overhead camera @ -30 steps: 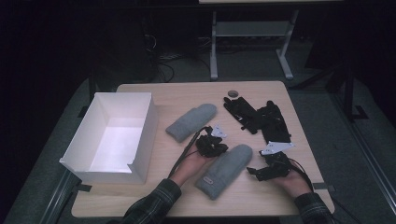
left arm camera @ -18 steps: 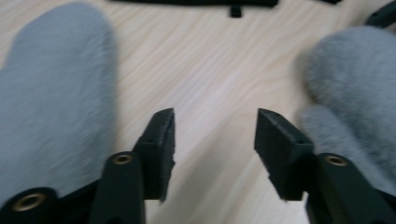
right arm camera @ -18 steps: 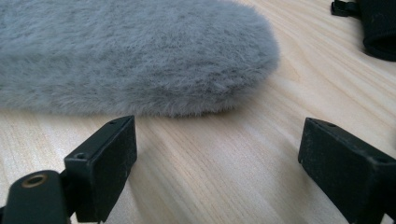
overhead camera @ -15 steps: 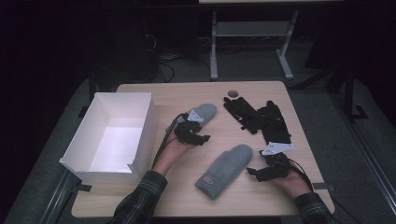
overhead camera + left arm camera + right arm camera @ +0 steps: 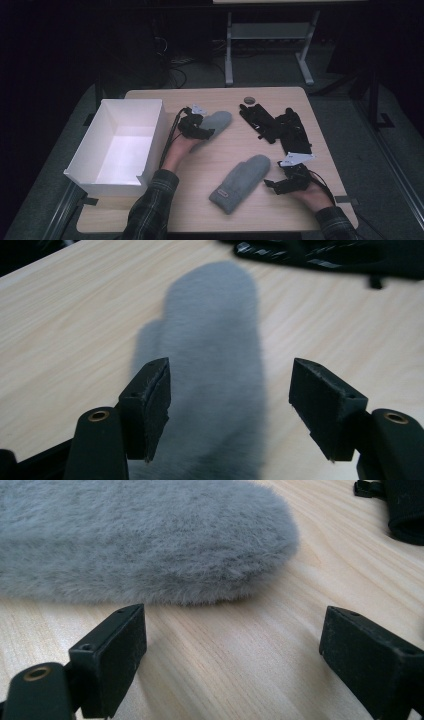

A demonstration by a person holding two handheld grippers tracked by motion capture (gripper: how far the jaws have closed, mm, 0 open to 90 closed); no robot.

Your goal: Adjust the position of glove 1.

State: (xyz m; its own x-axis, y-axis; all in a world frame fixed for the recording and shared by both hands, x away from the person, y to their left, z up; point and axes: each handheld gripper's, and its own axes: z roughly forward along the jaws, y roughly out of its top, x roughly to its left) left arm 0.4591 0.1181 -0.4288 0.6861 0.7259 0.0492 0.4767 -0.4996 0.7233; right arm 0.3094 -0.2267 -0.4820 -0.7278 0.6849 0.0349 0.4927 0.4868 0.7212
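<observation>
Since a second ago, the left gripper (image 5: 204,131) is leaving the near mitten (image 5: 241,182) for the far mitten (image 5: 216,123) beside the white box (image 5: 150,131) at the desk's (image 5: 200,210) left edge, its fingers opening around it, not pressing. Black gloves (image 5: 280,128) are lying toward the far right corner. The right gripper (image 5: 276,184) is resting open beside the near mitten.

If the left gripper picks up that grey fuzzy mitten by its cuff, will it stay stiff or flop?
The grey mitten looks like soft fleece lying flat, so it will probably droop. It seems light. Its fuzzy pile should resist slipping between the left gripper pads.
</observation>
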